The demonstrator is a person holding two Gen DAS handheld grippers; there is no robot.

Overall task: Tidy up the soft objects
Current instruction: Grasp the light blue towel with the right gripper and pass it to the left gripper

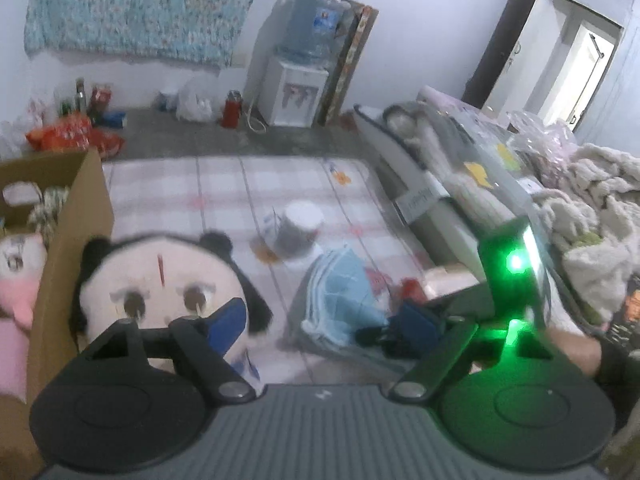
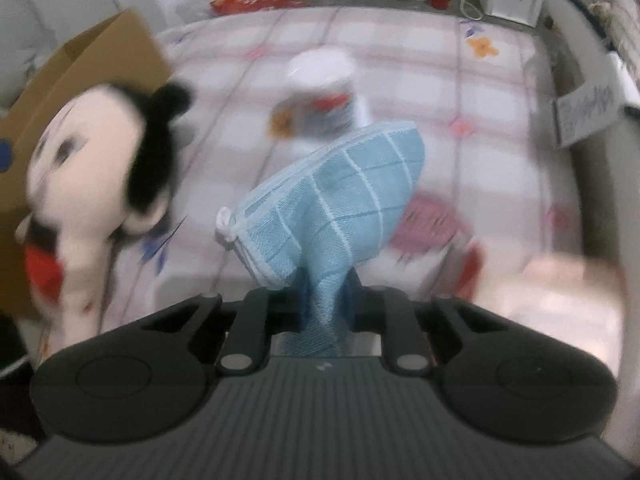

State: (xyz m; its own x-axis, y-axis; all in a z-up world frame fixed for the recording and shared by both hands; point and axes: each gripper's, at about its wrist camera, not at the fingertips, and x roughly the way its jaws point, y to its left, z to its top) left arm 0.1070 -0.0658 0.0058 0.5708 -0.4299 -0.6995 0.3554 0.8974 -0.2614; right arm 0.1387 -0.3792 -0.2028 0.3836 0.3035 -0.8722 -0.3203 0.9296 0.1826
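The pink-and-white checked mat (image 2: 500, 92) on the floor has free room behind the white paper roll (image 2: 324, 80). At its left edge stands the brown cardboard box (image 1: 76, 216), and just beside the box wall is the black-haired plush doll (image 1: 160, 280). The left gripper (image 1: 320, 320) has its fingers wide apart, holding nothing. The right gripper (image 2: 326, 300) has its fingers closed on the light blue checked cloth (image 2: 336, 192), lifted over the mat.
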